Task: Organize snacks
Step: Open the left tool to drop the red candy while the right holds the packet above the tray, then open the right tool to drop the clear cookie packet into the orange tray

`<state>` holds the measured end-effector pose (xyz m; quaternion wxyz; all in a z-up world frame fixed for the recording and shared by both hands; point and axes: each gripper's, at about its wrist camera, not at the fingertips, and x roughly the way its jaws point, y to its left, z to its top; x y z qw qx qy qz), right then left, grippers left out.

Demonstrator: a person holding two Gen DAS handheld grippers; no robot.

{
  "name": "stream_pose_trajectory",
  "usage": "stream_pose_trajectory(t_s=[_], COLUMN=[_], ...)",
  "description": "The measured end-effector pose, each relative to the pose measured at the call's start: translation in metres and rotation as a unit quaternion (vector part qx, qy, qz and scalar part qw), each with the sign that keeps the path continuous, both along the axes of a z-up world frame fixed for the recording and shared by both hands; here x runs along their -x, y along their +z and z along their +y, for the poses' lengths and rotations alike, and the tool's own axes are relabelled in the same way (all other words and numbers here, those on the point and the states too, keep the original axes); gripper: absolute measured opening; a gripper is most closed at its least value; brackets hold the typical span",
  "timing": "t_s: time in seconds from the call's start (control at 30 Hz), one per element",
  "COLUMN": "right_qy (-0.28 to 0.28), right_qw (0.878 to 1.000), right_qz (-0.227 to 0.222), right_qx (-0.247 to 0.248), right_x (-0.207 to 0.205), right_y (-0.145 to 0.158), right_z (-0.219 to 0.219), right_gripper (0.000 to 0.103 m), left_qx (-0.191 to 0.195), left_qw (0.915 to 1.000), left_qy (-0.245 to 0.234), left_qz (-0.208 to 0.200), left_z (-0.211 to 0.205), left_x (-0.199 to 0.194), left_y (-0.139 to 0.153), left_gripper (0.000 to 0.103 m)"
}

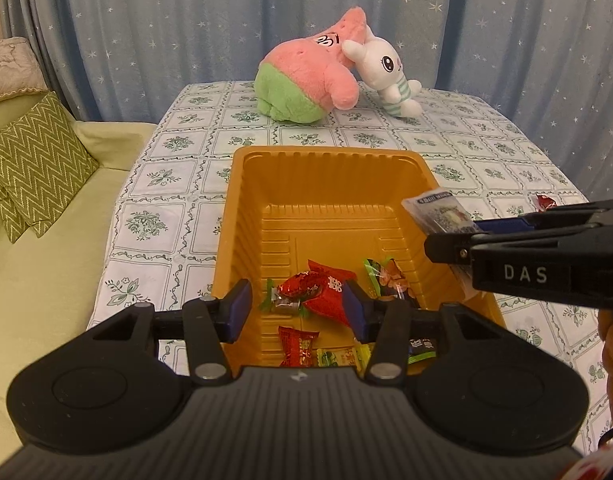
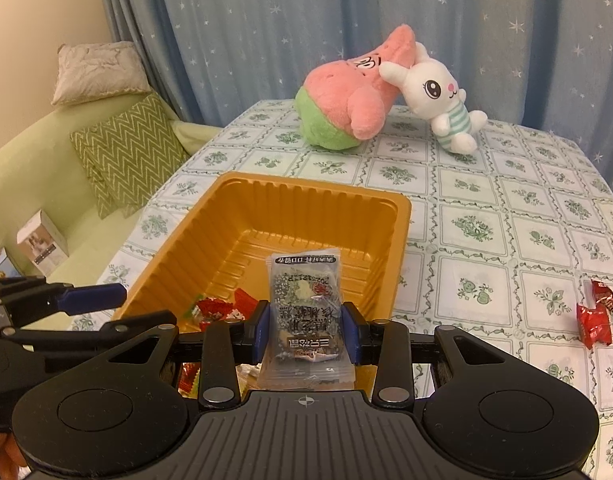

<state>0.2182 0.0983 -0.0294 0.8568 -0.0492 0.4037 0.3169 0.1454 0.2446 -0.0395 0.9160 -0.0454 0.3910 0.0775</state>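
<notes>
- The right gripper is clamping a clear-wrapped snack packet between its jaws, holding it upright above the near end of the orange plastic tray; the drop-off step appears to be in hand.
- The left gripper is hovering over the same tray with its jaws released and nothing pinched; red-wrapped candies are lying on the tray floor just beyond and between the jaws, with green-wrapped sweets beside them.
- The next move is likely calling for the right jaws to part so the packet falls in among the sweets, clear of the left gripper working close alongside.
- Two red candies are still lying loose on the tabletop, well off to the right of the right jaws, seemingly awaiting collection.
- Beyond both jaws, a pink-and-green plush star and a white plush rabbit are leaning together on the floral checked cloth.
- A star-speckled blue curtain is hanging behind; a green sofa with a zigzag cushion is sitting left of the jaws.
</notes>
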Motion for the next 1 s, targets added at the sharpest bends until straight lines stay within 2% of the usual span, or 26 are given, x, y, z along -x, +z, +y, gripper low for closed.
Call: stream_pose_trajectory(t_s=[0.27,0.4,0.43,0.47,0.5,0.6,0.87,1.0], right_qy=[0.001,0.007,0.002,-0.006,-0.015,-0.031,-0.092,-0.114], right_qw=[1.000,0.998,0.997,0.997,0.997,0.996,0.993,0.992], right_qz=[0.009,0.035,0.044,0.046,0.042,0.036,0.044,0.042], right_qx=[-0.006,-0.050,-0.055,-0.060,-0.069,-0.072,-0.051,-0.039], right_x=[-0.001,-0.007,-0.008,-0.009,-0.009,-0.009,0.008,0.029], right_y=[-0.002,-0.006,-0.006,-0.006,-0.005,-0.002,-0.003,-0.002], right_z=[0.007,0.004,0.002,-0.001,-0.006,-0.021,-0.080,-0.114], right_gripper=[0.038,0.039,0.044,0.065,0.073,0.073,0.073,0.073], left_qx=[0.001,-0.001,-0.002,-0.002,-0.003,-0.005,0.001,0.021], left_qw=[1.0000,1.0000,0.9999,0.9999,0.9999,0.9998,0.9992,0.9983], left_qy=[0.003,0.009,0.011,0.013,0.015,0.019,0.024,0.022], left_qz=[-0.002,-0.001,0.000,0.000,-0.001,-0.005,-0.032,-0.050], left_z=[0.003,0.006,0.007,0.008,0.008,0.008,-0.015,-0.033], left_x=[0.003,0.006,0.007,0.008,0.009,0.014,0.032,0.046], left_y=[0.000,-0.001,-0.001,-0.001,0.000,0.002,0.019,0.033], left_gripper=[0.050,0.057,0.058,0.059,0.060,0.063,0.083,0.086])
